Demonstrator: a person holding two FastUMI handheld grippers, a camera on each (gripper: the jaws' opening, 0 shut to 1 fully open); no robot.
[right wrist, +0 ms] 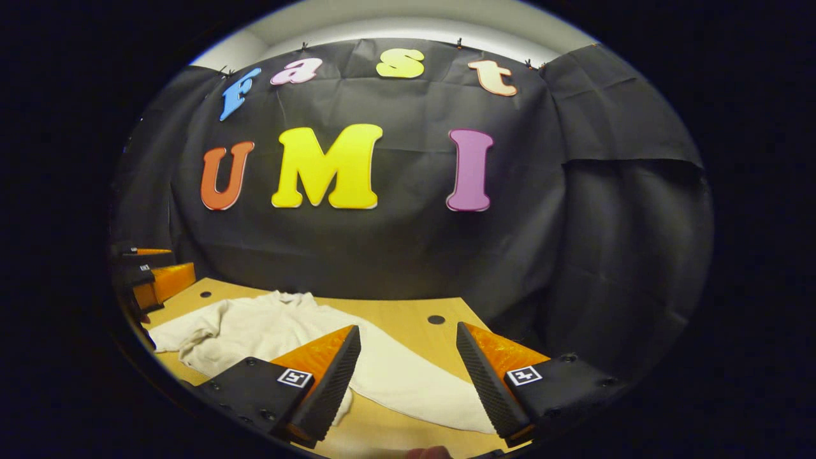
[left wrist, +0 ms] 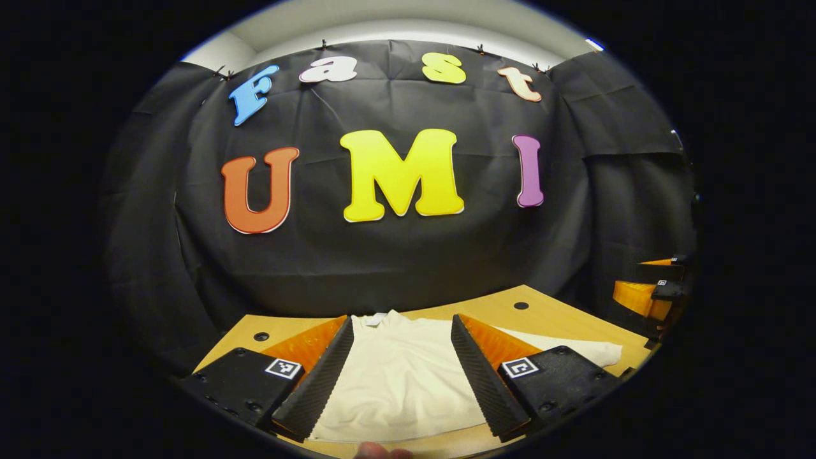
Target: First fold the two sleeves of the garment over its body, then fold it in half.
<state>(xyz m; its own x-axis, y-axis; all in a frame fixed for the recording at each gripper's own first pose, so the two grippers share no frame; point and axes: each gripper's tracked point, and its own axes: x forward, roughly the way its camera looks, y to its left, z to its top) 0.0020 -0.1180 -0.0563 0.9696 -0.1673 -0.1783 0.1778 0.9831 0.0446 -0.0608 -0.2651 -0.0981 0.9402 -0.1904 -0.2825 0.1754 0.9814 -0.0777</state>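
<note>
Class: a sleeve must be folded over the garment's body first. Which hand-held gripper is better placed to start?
Probably right. The right hand-held gripper, open, has an outstretched sleeve between its fingers; the left frames the garment's body.

Both views look low across the desk (left wrist: 561, 319) toward the wall, sharing the garment (left wrist: 398, 376); the right gripper view perhaps sits farther toward 3 o'clock.

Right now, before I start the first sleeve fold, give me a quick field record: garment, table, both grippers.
garment: white garment spread on the table, not yet folded in half
sleeve: one sleeve stretched out flat between the right gripper's fingers
table: wooden table with round holes
left gripper: open, above the garment's body
right gripper: open, over the sleeve
grasp: neither gripper is closed on cloth
</note>
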